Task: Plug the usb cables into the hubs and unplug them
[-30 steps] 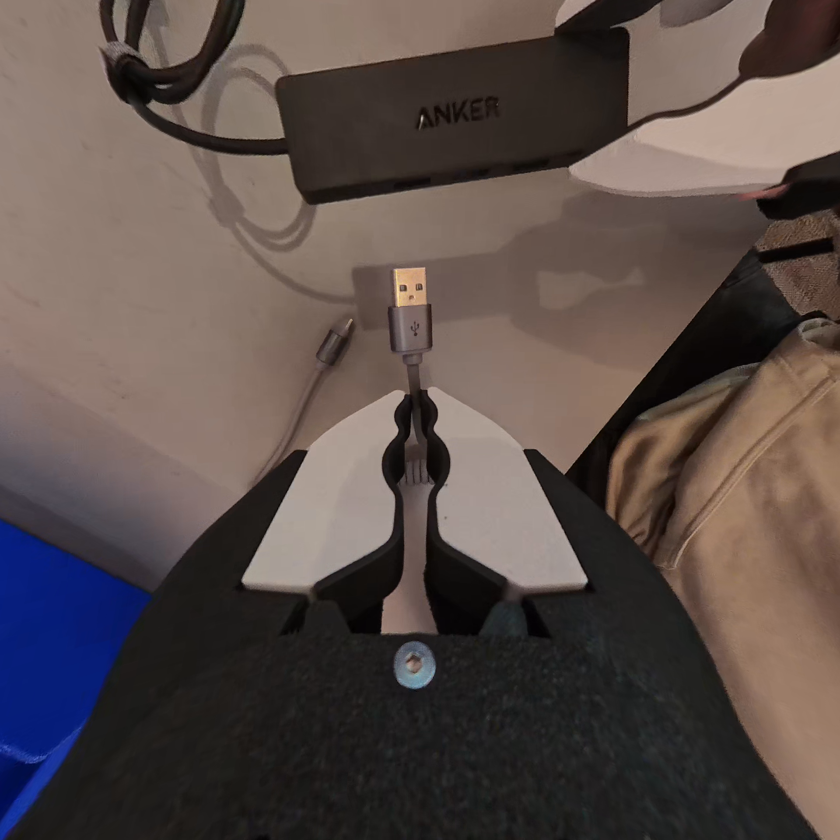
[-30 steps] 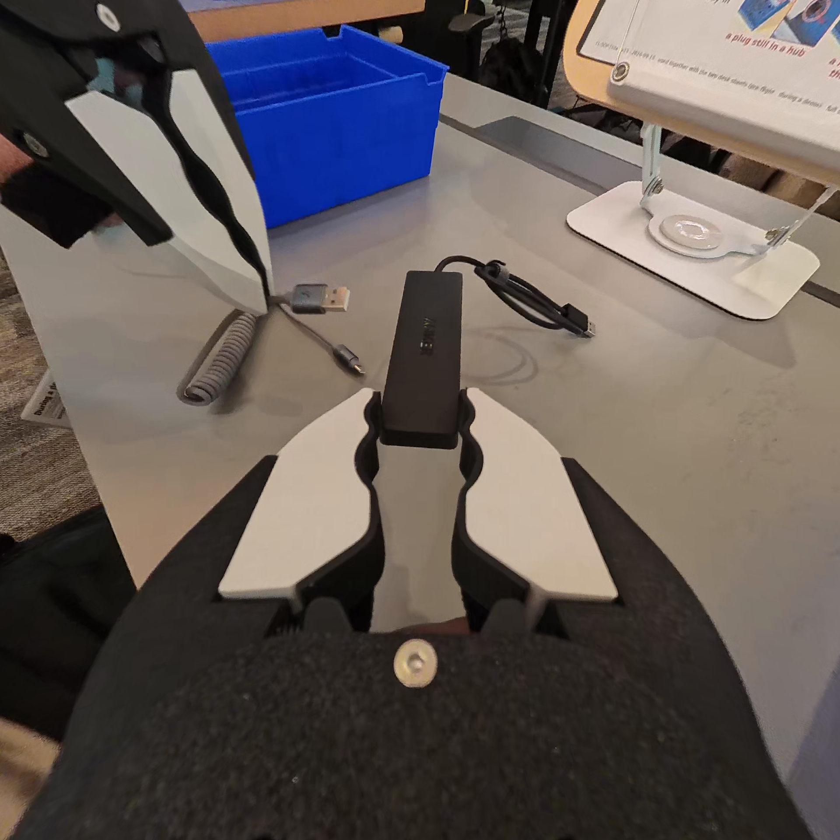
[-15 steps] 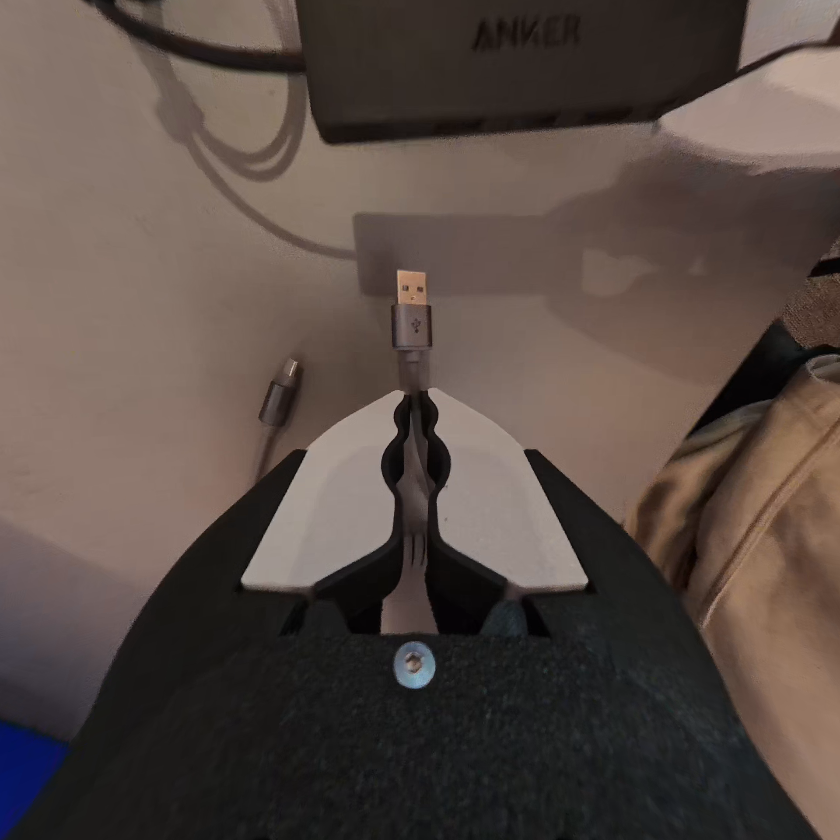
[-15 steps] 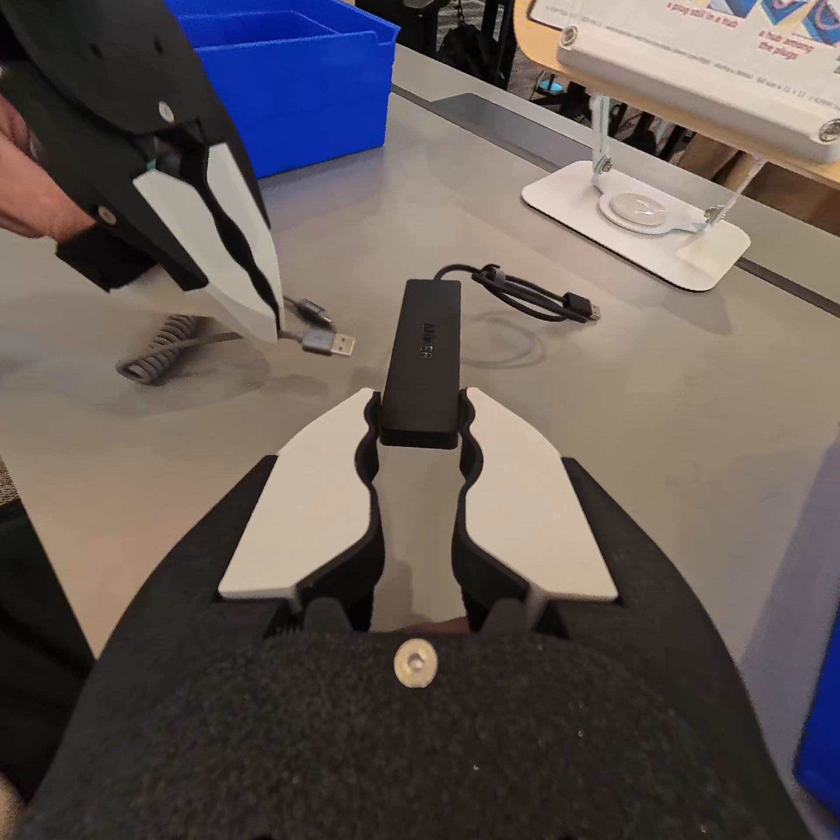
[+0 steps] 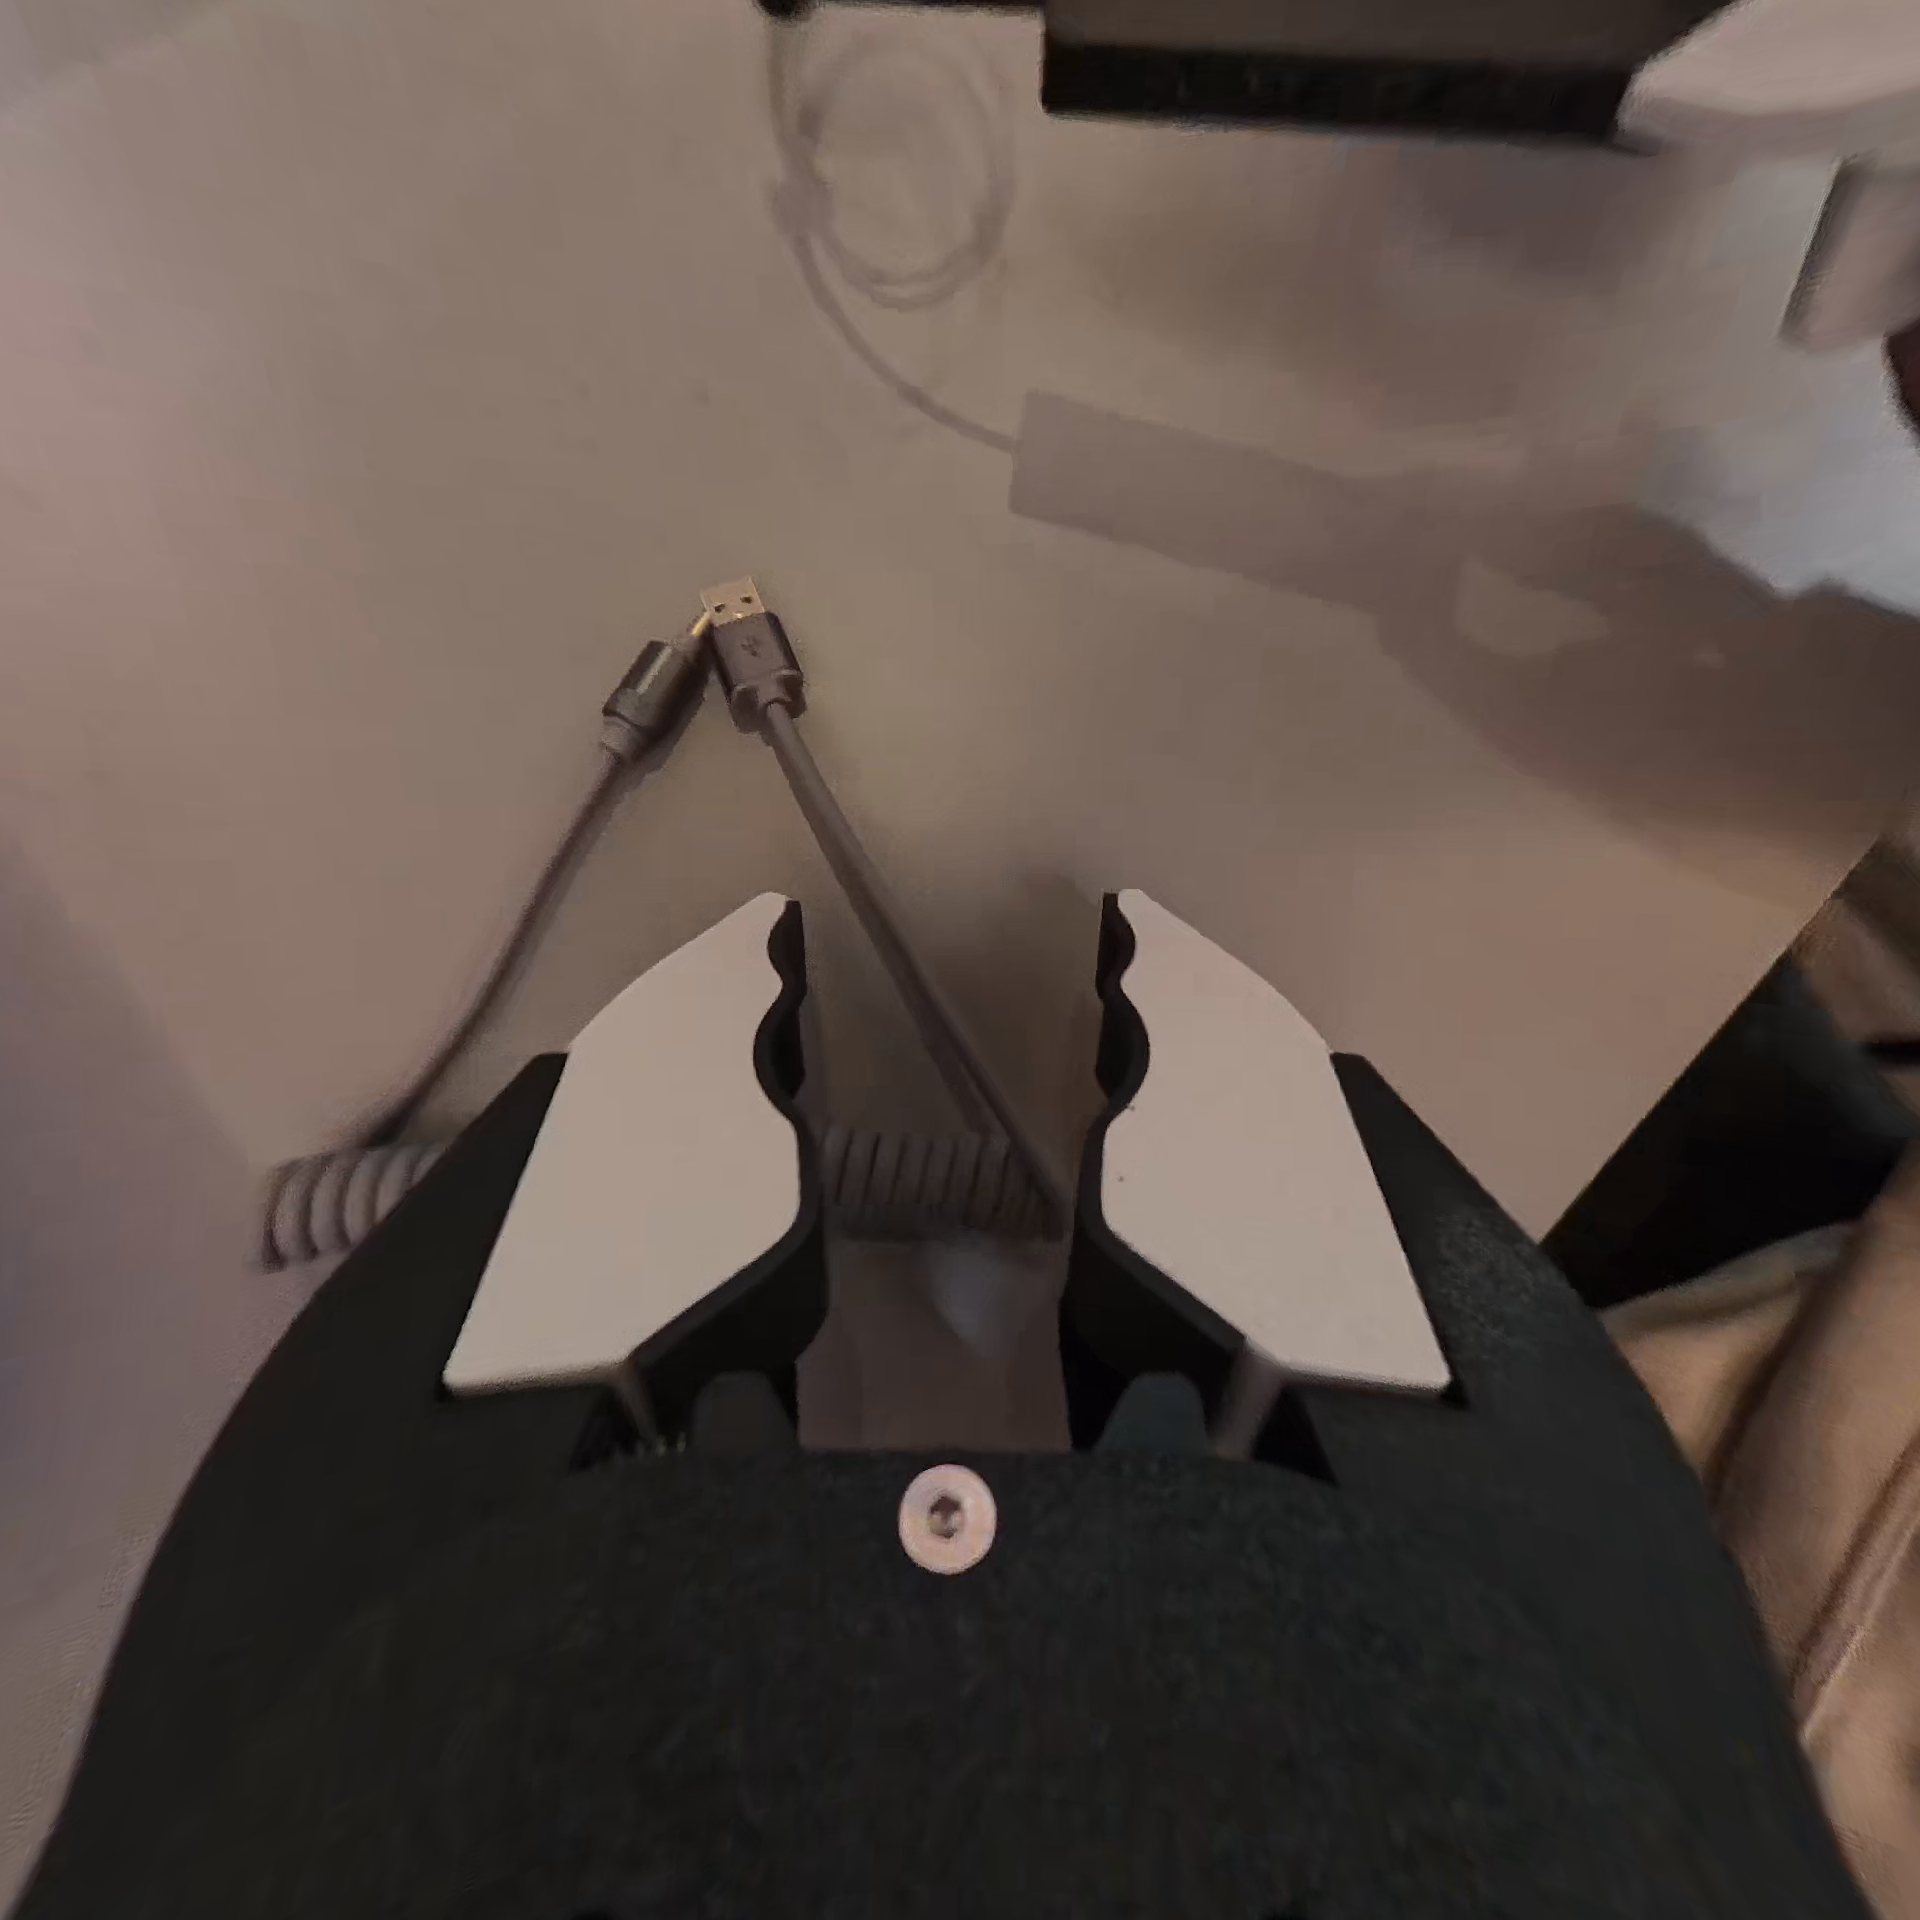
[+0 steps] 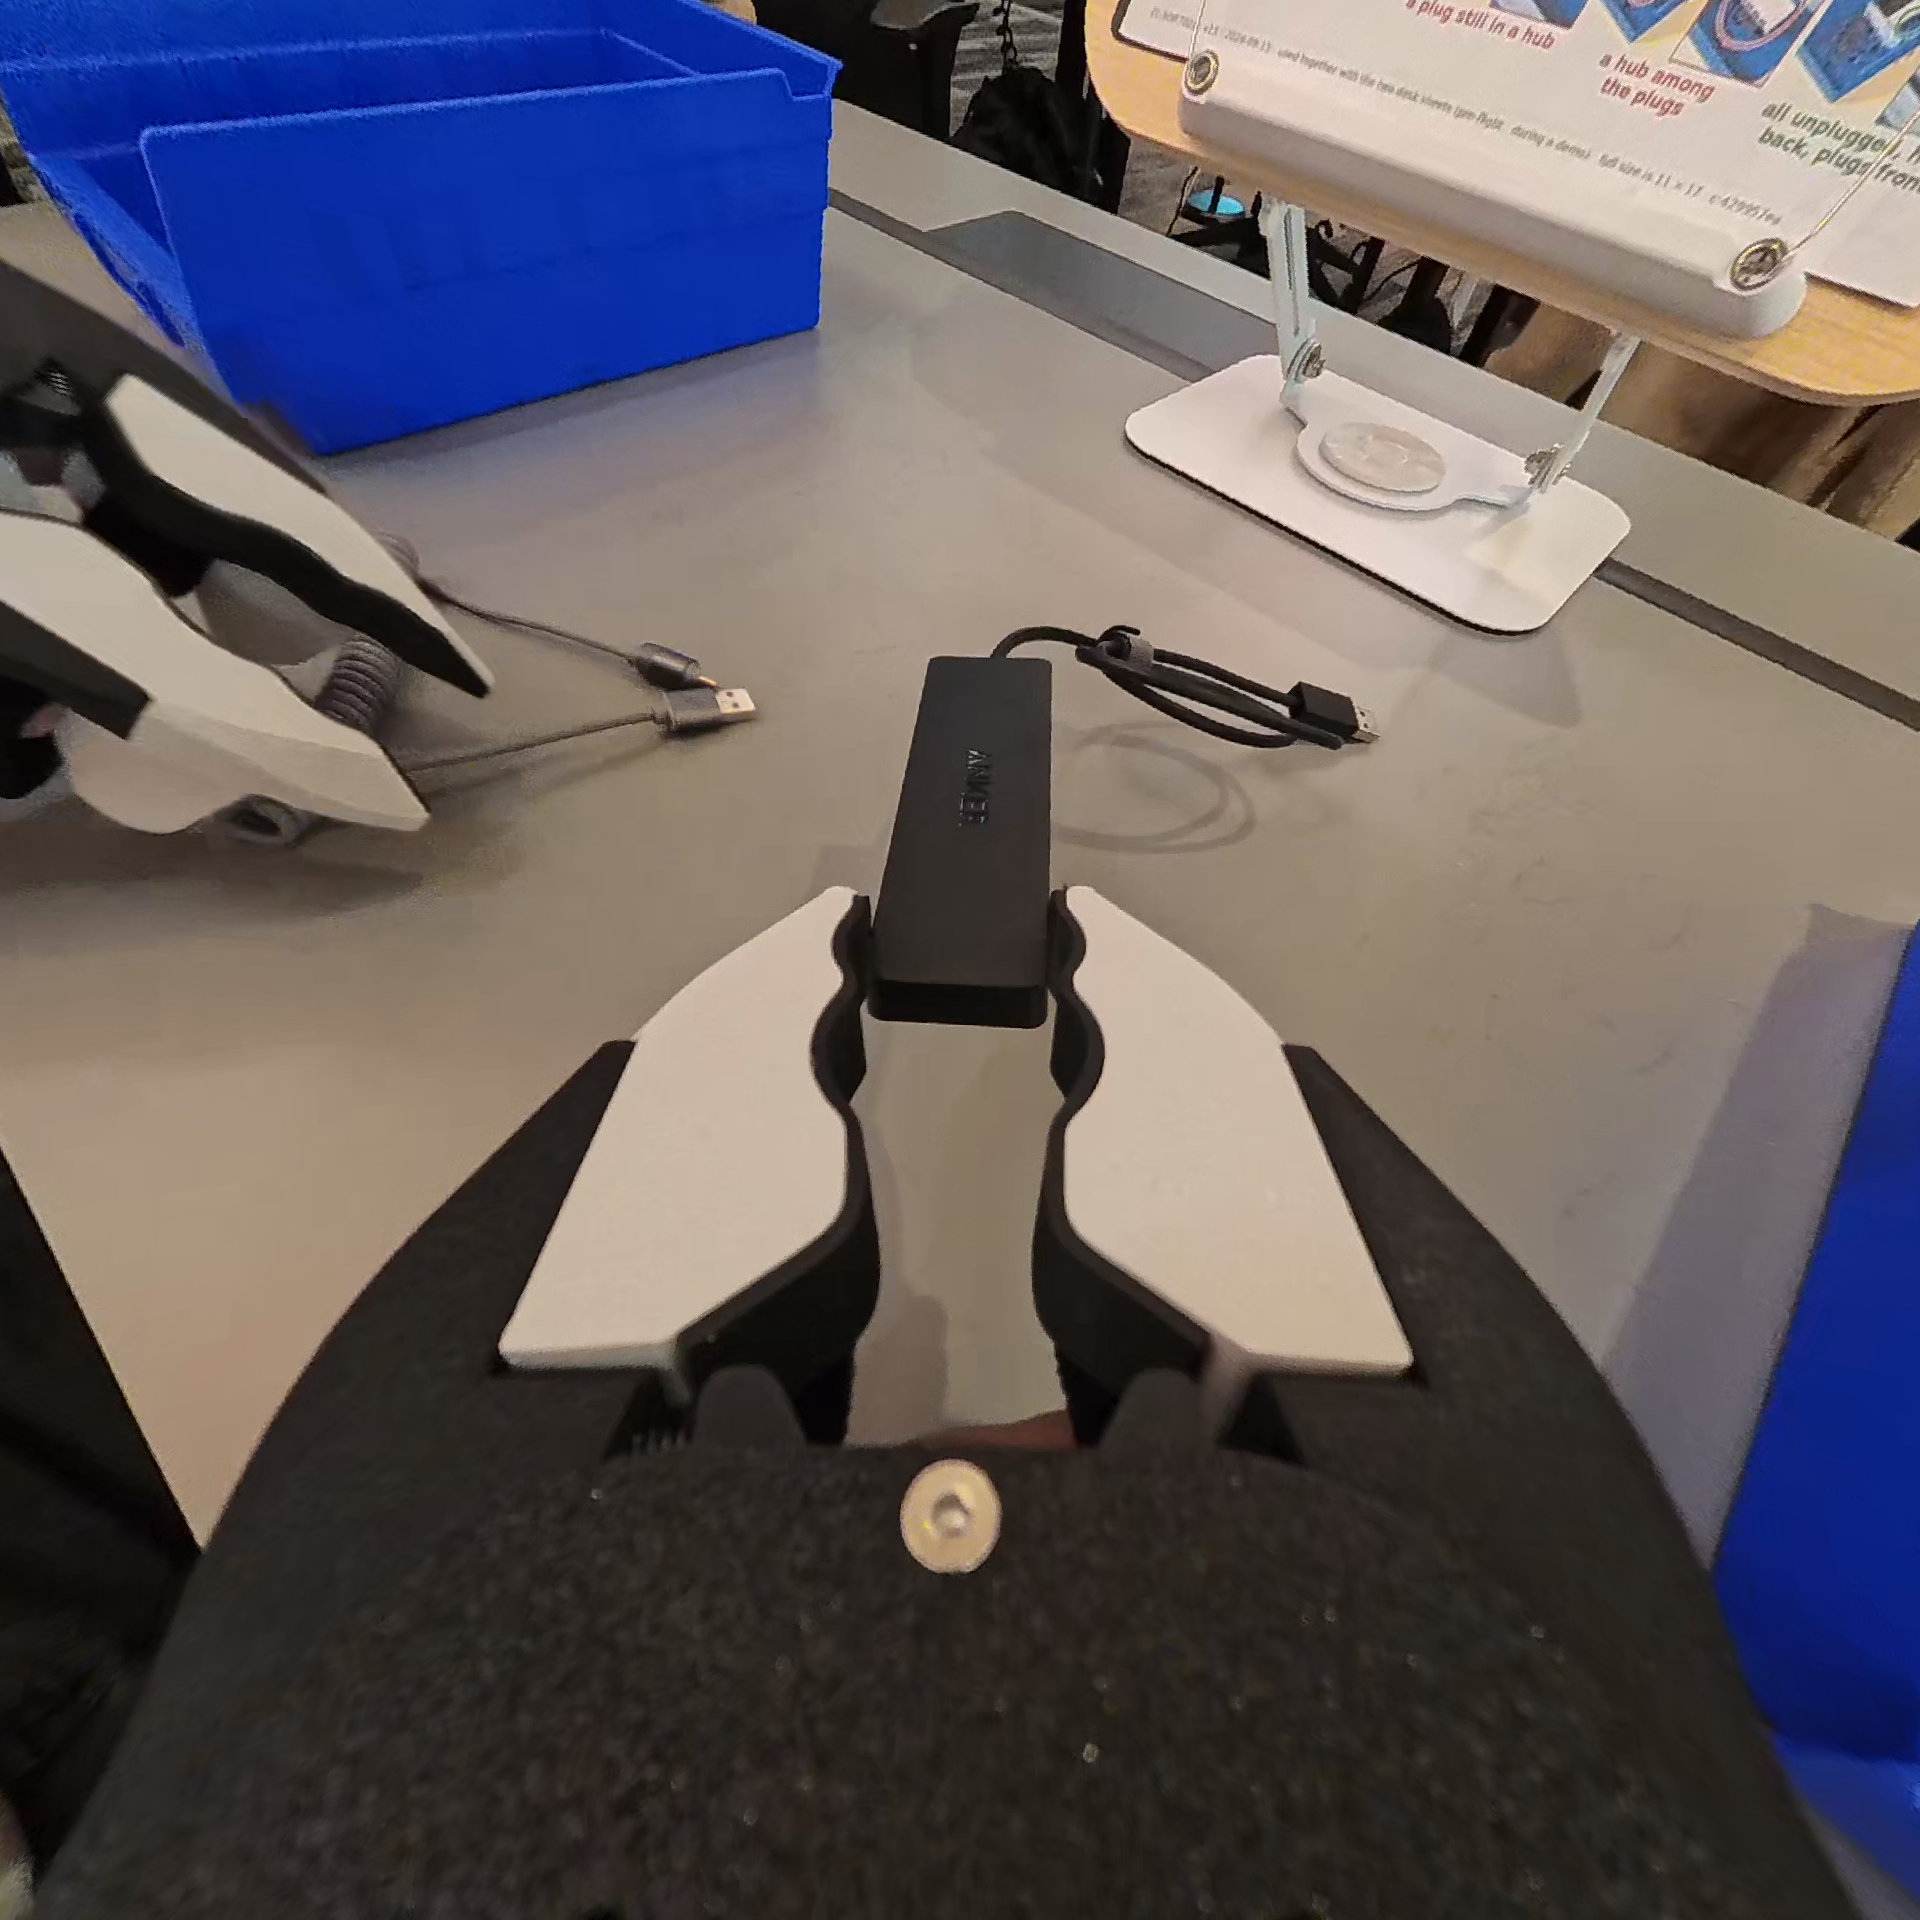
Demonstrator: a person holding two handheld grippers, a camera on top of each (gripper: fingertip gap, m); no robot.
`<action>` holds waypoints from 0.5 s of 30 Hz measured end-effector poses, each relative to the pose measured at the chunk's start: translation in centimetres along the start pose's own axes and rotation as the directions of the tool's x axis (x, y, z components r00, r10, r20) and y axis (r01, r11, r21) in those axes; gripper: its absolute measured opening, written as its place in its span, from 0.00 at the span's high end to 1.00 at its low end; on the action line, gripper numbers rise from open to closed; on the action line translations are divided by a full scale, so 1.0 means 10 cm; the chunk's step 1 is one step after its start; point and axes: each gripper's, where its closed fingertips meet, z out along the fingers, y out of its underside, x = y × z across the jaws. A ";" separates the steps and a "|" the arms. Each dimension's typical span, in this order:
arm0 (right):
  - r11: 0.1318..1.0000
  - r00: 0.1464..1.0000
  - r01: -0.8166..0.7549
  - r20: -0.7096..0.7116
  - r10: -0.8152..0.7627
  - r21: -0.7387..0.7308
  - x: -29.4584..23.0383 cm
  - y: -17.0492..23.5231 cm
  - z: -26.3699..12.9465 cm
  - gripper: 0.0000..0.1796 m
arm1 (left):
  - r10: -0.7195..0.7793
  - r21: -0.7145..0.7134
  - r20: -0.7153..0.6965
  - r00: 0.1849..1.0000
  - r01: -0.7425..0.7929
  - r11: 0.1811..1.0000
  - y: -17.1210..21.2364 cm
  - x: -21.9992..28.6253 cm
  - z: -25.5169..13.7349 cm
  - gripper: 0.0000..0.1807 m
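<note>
Left wrist view: the left gripper point(image 5: 951, 904) hangs over the grey desk point(image 5: 364, 416) with its jaws spread wide and holding nothing. The grey USB-A plug point(image 5: 750, 642) lies flat on the desk ahead of the jaws and to the left of their centre line, tip pointing away from the camera. Its straight lead runs back on a diagonal through the gap between the jaws to the coiled section of cable point(image 5: 935, 1184), which lies crosswise under the gripper. A second, smaller plug point(image 5: 649, 686) of the same cable rests just beside the USB-A plug, its tip touching or nearly touching it. The black USB hub point(image 5: 1330, 88) shows only as a blurred bar at the upper edge. Right wrist view: the right gripper point(image 6: 956, 956) is closed on the near end of the hub point(image 6: 971, 821), whose long axis runs straight away from the camera; whether it is lifted clear of the desk cannot be told. The hub's own black lead point(image 6: 1216, 696) lies bundled beyond its far end. The USB-A plug point(image 6: 712, 712) lies to the left of the hub, its tip pointing at the hub's long left side but clearly apart from it. The left gripper point(image 6: 416, 748) is nearer the plug. Re-gripping would call for a shift left and forward. A blue bin point(image 6: 499, 239) and a white document stand point(image 6: 1382, 488) lie farther back.
</note>
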 end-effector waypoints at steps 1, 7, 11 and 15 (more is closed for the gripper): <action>1.000 1.000 0.001 0.002 -0.001 -0.001 0.00 0.00 0.00 0.82 | -0.044 0.032 0.006 0.999 0.044 0.999 -0.02 0.01 -0.03 0.70; 1.000 1.000 0.007 0.006 -0.007 -0.002 -0.02 0.01 0.00 0.82 | -0.162 0.008 0.142 0.976 0.162 0.987 0.16 -0.09 0.09 0.66; 1.000 1.000 0.008 0.009 -0.008 -0.004 -0.04 0.03 0.00 0.82 | -0.076 -0.005 0.217 0.973 0.079 0.997 0.18 -0.08 0.08 0.92; 1.000 1.000 0.006 0.025 -0.005 -0.004 -0.07 0.05 0.02 0.82 | -0.004 -0.039 0.200 0.980 0.012 0.999 0.20 -0.01 0.04 0.98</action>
